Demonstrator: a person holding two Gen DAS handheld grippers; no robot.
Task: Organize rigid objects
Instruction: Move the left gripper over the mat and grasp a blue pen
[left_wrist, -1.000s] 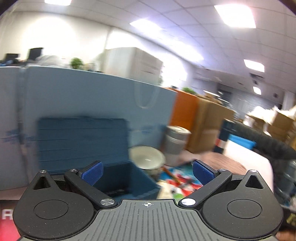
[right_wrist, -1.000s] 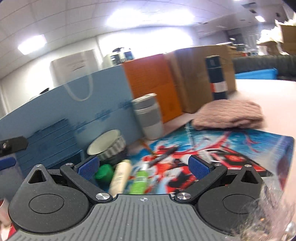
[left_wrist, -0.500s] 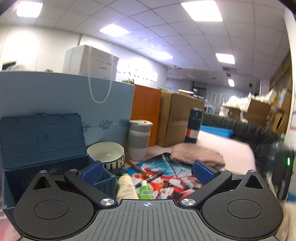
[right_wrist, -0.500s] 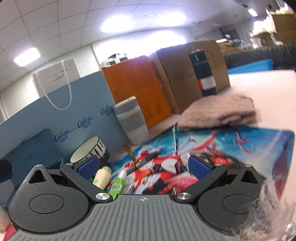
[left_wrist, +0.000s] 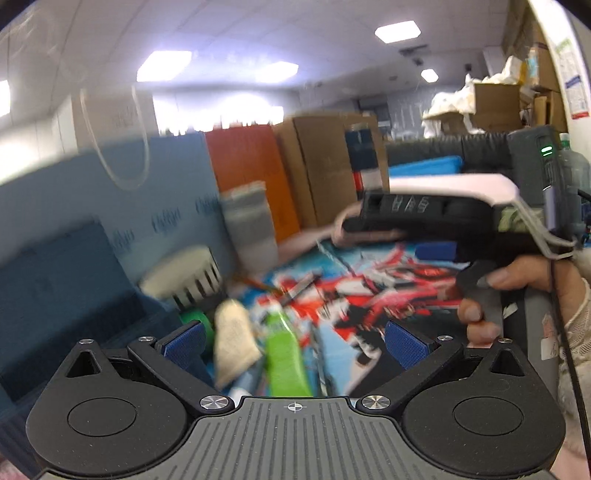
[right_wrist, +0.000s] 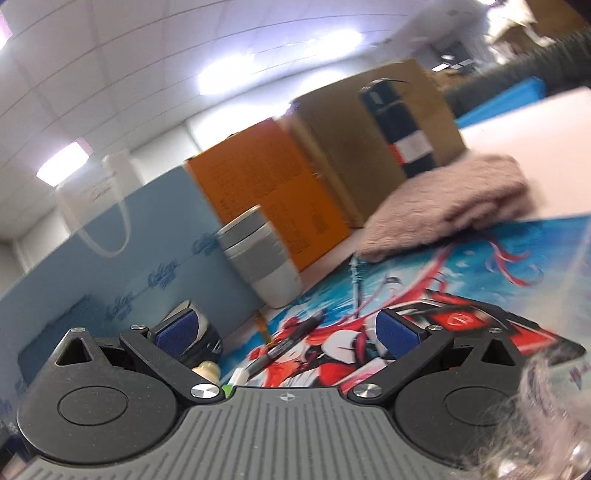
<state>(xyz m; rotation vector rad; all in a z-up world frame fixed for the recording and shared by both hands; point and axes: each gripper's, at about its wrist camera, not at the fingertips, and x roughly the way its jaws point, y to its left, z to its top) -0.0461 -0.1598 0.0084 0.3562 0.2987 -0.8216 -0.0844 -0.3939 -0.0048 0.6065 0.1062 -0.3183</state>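
- Both of my claws have swung in half a second; the left gripper (left_wrist: 293, 341) now looks down over the clutter at the edge of the printed mat (left_wrist: 369, 291), where before it faced the blue box (left_wrist: 74, 295) squarely; the picture is smeared, so I judge I am still moving.
- One new thing in the left view: my right hand (left_wrist: 517, 295) on its handle, over the mat at my right.
- Right gripper (right_wrist: 284, 334) has dropped lower and nearer the mat; the black pen (right_wrist: 284, 347) lies between its fingers, ahead of them and untouched.
- Left jaws stand wide and hold nothing; the green tube (left_wrist: 286, 354) and the cream bottle (left_wrist: 232, 339) lie between the pads, close below, contact not clear.
- Right jaws are equally wide and hold nothing.
- Nothing is picked yet, I judge; the box beside the bowl (left_wrist: 184, 277) looks the likely home.
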